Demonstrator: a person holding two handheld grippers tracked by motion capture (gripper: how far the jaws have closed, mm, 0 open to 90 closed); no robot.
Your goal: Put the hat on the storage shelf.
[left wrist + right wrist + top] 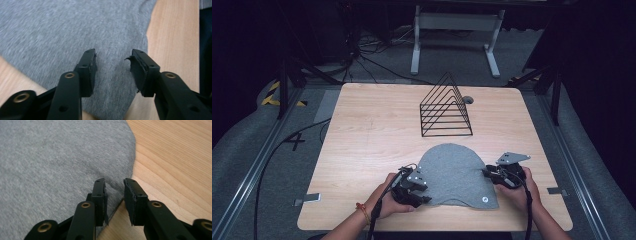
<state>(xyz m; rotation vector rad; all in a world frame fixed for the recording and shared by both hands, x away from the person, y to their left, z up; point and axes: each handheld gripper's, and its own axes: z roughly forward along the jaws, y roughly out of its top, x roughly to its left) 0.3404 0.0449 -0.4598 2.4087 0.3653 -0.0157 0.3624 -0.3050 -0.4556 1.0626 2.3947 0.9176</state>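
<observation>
**Both tongs at cloth edges, nothing gripped yet**

Grey cloth (455,175) lies flat on the table (372,130), near the person's edge, between the two tongs. Rounded top, straight near hem, small white tag by the right corner.

Left tongs (422,195): jaws apart, over the cloth's near-left corner. In the left gripper view the fabric (75,32) runs under and between the jaws, hem just below them, bare wood off to one side. No fold pinched; the jaws look low over the cloth, contact unclear.

Right tongs (488,173): jaws apart too, a narrower gap. In the right gripper view the cloth edge (128,157) passes right between the jaws, one jaw over fabric, the other over wood. A slight crease sits ahead of the fabric-side jaw. Not clamped.

Wire rack (446,107) stands beyond the cloth, well apart from both tongs, with nothing hung on it.

Progress, my read: early. Approach is done, both tongs are lined up on opposite sides of the cloth. Left to do: close on both edges, lift, then fold or carry, likely toward the rack. Cloth looks undisturbed so far.
</observation>
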